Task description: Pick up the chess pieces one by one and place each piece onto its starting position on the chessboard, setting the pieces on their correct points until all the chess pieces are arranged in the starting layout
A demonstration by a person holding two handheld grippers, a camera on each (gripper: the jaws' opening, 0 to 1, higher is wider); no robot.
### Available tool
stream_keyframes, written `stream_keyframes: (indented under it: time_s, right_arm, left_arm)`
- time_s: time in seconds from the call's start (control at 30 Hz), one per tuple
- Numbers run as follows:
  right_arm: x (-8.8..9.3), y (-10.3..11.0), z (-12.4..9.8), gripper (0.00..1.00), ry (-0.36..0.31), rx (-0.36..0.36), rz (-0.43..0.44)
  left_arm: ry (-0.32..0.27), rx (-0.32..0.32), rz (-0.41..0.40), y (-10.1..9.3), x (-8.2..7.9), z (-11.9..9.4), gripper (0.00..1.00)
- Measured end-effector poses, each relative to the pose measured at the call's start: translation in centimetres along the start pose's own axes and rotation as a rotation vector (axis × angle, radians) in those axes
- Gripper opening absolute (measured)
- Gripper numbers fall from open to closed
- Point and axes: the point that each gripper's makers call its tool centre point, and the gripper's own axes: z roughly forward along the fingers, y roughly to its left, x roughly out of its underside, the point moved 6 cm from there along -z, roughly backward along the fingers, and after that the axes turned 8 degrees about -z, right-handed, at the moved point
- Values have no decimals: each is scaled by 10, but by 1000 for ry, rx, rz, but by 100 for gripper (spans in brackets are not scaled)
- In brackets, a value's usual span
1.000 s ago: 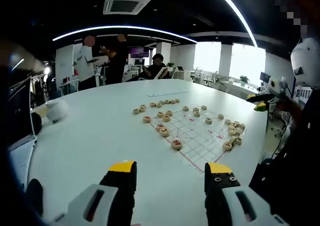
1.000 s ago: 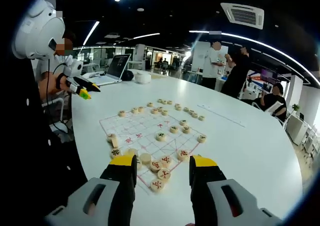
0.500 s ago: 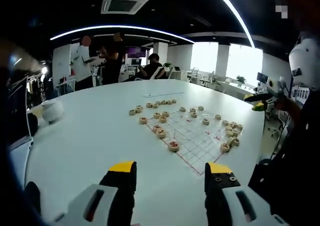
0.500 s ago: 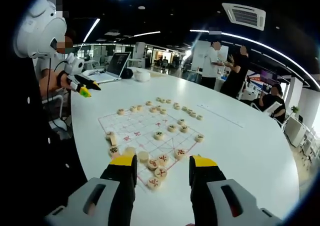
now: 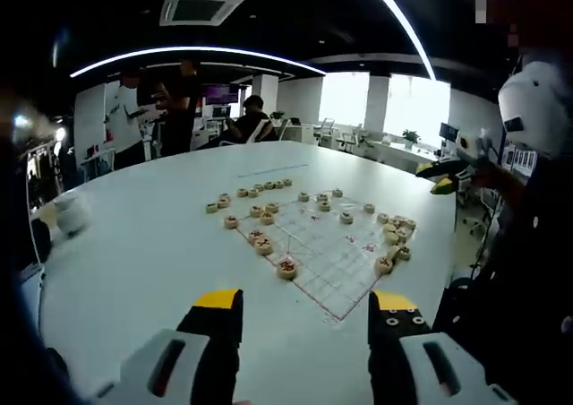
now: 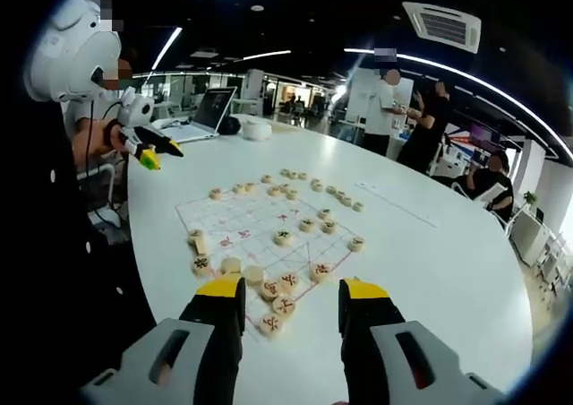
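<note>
- White, smooth and rounded, the large office table [image 5: 134,244] is seen under both grippers.
- Nearest in the right gripper view, the right gripper [image 6: 286,299] is held with jaws wide and empty, just short of a cluster of round pale wooden chess pieces [image 6: 279,290] at the board's near corner.
- Likewise spread and empty, the left gripper [image 5: 304,306] is kept well back from the thin red-lined chessboard sheet [image 5: 327,244].
- Each disc is judged light, stiff and slippery on its flat faces; a hold across the rim is advised.
- Further discs [image 6: 318,188] are scattered along the far edge, off their points.
- Beyond, a laptop [image 6: 210,114] and standing people [image 6: 428,127] can be made out.
</note>
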Motion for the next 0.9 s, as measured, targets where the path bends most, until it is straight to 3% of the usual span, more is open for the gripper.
stream_keyframes:
  time_s: [0.27, 0.37, 0.53, 0.9]
  right_arm:
    - [4, -1, 1, 42, 6, -24, -8]
    - [4, -2, 2, 42, -3, -37, -21]
    - [0, -3, 4, 43, -14, -39, -31]
    - [-1, -3, 3, 42, -21, -52, -47]
  left_arm:
    - [3, 69, 37, -9, -11, 0, 58]
    - [10, 70, 55, -11, -14, 0, 58]
    - [-27, 16, 28, -9, -17, 0, 58]
    - [-16, 20, 45, -15, -20, -3, 58]
